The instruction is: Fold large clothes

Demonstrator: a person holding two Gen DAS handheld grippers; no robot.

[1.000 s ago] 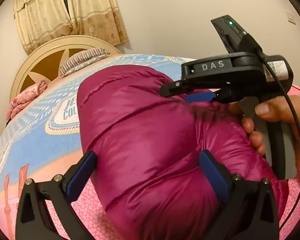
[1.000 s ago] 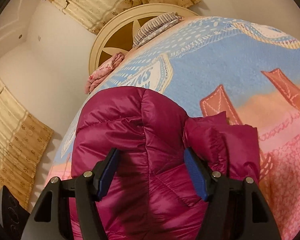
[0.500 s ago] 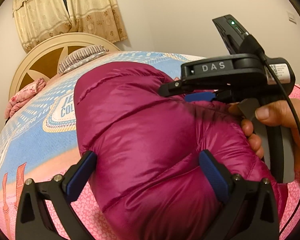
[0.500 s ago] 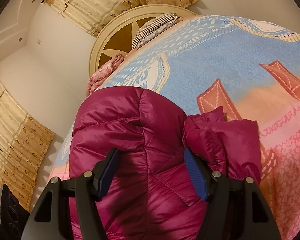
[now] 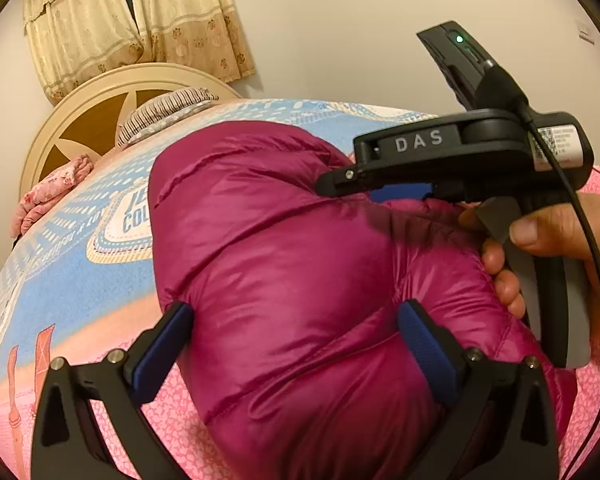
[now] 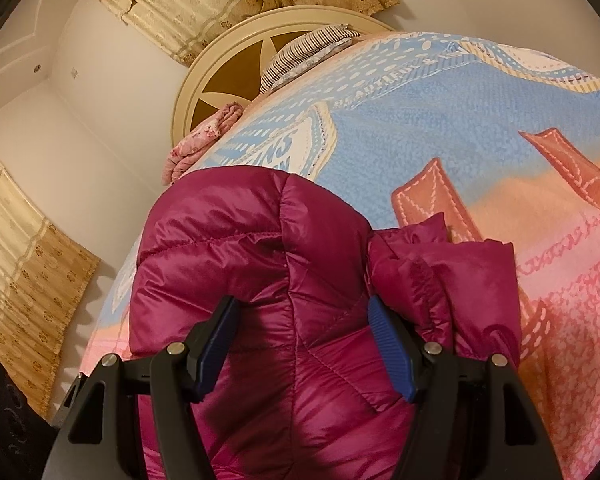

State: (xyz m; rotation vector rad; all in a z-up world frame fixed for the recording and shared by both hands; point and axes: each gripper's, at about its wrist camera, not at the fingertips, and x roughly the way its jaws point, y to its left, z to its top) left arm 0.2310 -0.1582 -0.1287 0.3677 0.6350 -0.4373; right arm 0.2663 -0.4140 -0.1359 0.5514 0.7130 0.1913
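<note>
Both claws stand apart, the left claw (image 5: 296,344) and right claw (image 6: 304,344) each straddling the bundled magenta jacket (image 5: 300,264) on the bed (image 6: 440,128).

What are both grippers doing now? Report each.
Left gripper: open, fingers either side of the jacket.
Right gripper: open, straddling the jacket.

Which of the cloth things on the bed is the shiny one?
The magenta puffer jacket, quilted and glossy, between both grippers' fingers. The striped pillow and pink floral bundle by the headboard look matte.
</note>
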